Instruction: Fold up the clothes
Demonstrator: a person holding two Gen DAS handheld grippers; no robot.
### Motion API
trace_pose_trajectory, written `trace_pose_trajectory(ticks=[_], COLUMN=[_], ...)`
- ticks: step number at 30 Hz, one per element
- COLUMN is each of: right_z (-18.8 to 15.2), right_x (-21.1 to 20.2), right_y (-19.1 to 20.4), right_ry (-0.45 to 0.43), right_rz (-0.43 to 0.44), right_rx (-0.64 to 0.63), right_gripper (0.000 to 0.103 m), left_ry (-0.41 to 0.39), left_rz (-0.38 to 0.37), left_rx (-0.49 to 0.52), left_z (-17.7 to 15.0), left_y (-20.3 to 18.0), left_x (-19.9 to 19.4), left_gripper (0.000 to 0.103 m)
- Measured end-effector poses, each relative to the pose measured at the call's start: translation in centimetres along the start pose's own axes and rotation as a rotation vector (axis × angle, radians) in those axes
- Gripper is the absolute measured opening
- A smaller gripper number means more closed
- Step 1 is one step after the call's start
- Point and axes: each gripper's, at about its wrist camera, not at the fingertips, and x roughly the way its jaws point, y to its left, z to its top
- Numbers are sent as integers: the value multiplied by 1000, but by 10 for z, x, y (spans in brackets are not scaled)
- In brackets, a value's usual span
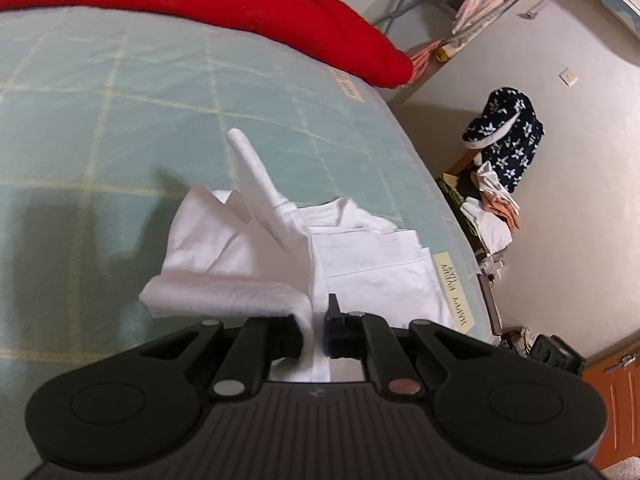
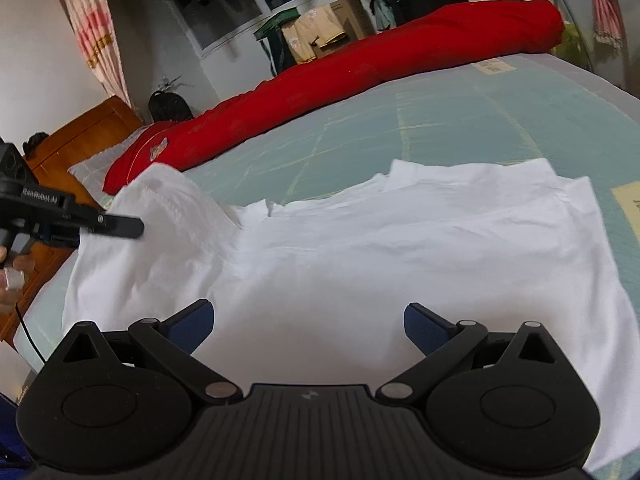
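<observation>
- Two grippers work one white shirt (image 2: 400,264) spread on the green bed sheet (image 2: 460,128).
- Left gripper (image 1: 316,332) pinches a lifted shirt edge.
- Right gripper (image 2: 308,324) hangs wide over the shirt, gripping nothing.

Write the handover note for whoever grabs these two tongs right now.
Left tongs: shut on one end of the white shirt, lifting it off the bed.
Right tongs: open, empty, above the shirt's near part.
Things: most of the shirt lies flat on the green checked bed cover; a red quilt lies along the far side.
Done: one end picked up.
Left: lay that end over the body, then finish the folds.
</observation>
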Motion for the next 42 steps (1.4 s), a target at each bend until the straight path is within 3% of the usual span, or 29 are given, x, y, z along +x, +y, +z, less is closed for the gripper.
trace_pose_trajectory(ticks=[17,28,42], right_z=[-10,-26,-33], right_x=[-46,-102,-123], right_y=[-31,-65,-94], right_ry=[-51,-105,-141], right_rz=[-1,-115,-191], right_rx=[-1,24,95], right_gripper=[103,103,103], left_ry=[60,175,316], left_rz=[-61,-65,-22], left_rx=[134,222,238], left_z=[28,25,6], left_y=[-109,-165,-190], left_x=[54,131,219], left_gripper=[7,7,7])
